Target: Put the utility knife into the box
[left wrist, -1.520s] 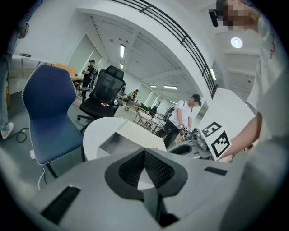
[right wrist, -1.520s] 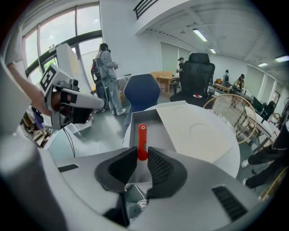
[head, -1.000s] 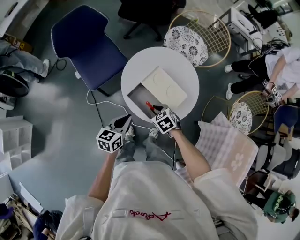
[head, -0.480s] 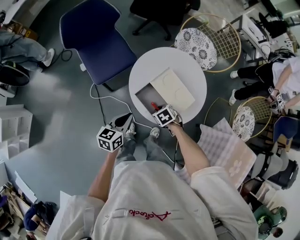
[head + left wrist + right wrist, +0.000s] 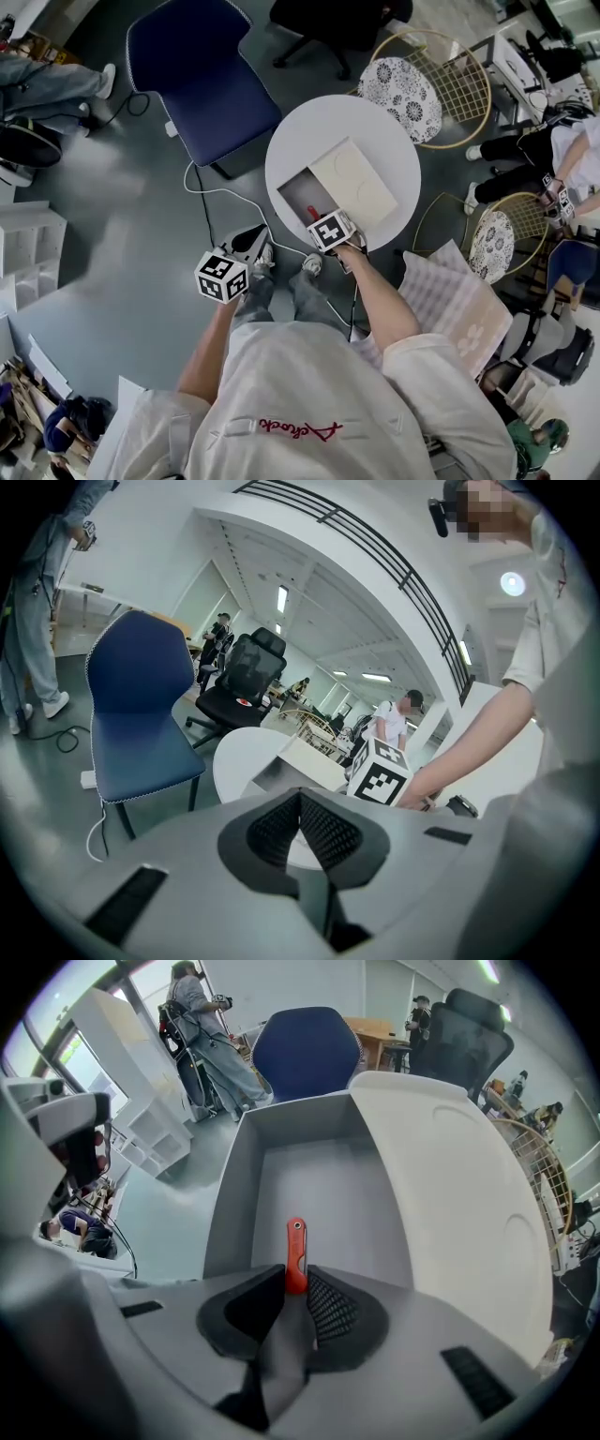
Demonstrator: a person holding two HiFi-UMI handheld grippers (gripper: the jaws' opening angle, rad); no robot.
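Right gripper (image 5: 298, 1286): jaws clenched on the red utility knife (image 5: 296, 1246), nose-down over the open box (image 5: 234, 1194)
Left gripper (image 5: 300, 808): jaws pressed together, empty
Risk: release off-centre, knife clips the near wall, tips out

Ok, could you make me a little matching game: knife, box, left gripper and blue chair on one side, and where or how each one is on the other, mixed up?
Things:
1. utility knife
2. box
3. left gripper
4. blue chair

Places or states:
A. open, on the round white table
B. on the floor beside the table
C. pinched in the right gripper
D. jaws together, nothing held

Pairs: 1-C, 2-A, 3-D, 4-B.
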